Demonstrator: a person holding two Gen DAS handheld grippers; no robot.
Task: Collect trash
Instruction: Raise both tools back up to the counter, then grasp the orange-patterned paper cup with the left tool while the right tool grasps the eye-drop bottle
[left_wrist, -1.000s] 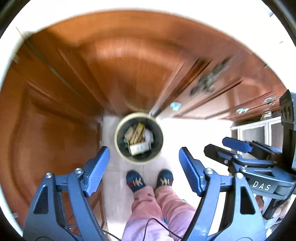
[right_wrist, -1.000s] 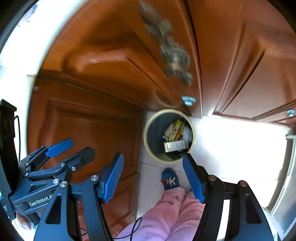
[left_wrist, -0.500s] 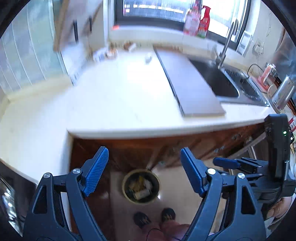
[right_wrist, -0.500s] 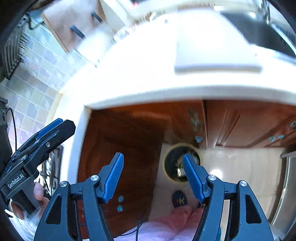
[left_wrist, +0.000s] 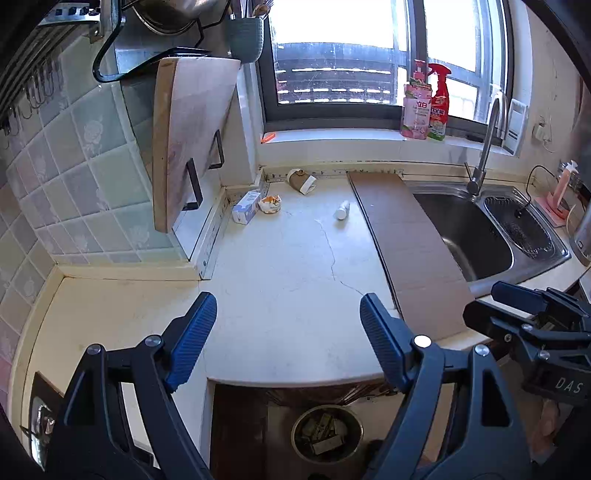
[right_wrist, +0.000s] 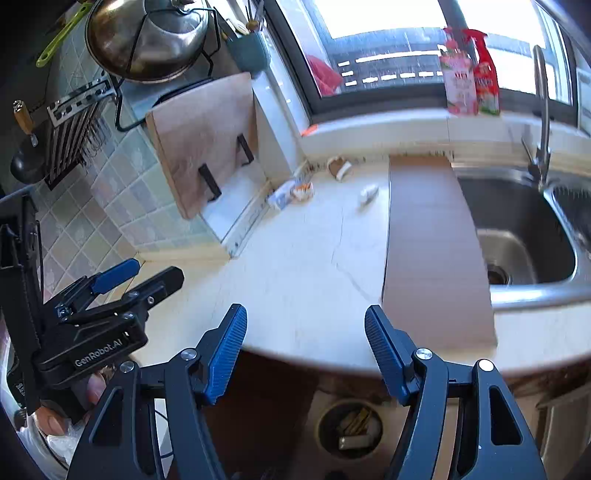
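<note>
Left wrist view: the left tool (left_wrist: 286, 339) is held wide open with nothing between its blue fingers (left_wrist: 192, 338), so it is ready to pick something up. The right tool (right_wrist: 304, 349) is open and empty too. Both are held over the near edge of the surface (left_wrist: 280, 280), pointing down at it.

The trash is found far back on the surface, all of it to the left of the sink (left_wrist: 476, 236). A small white bottle (left_wrist: 342, 210) is lying on its side, closest to the sink. A brown paper cup (left_wrist: 301, 180) has tipped over by the back wall. A little box (left_wrist: 246, 206) and a crumpled wrapper (left_wrist: 270, 204) are touching each other, farthest from the sink, in the corner.

A brown board (left_wrist: 404, 243) is laid over the left edge of the sink, maybe to give more room to work.

A trash can (left_wrist: 326, 434) is seen on the floor, below the surface and left of the sink. Some trash is already inside it. It was probably put there so things can be dropped straight down. Four pieces are not yet picked up, so the job looks only partly done.
</note>
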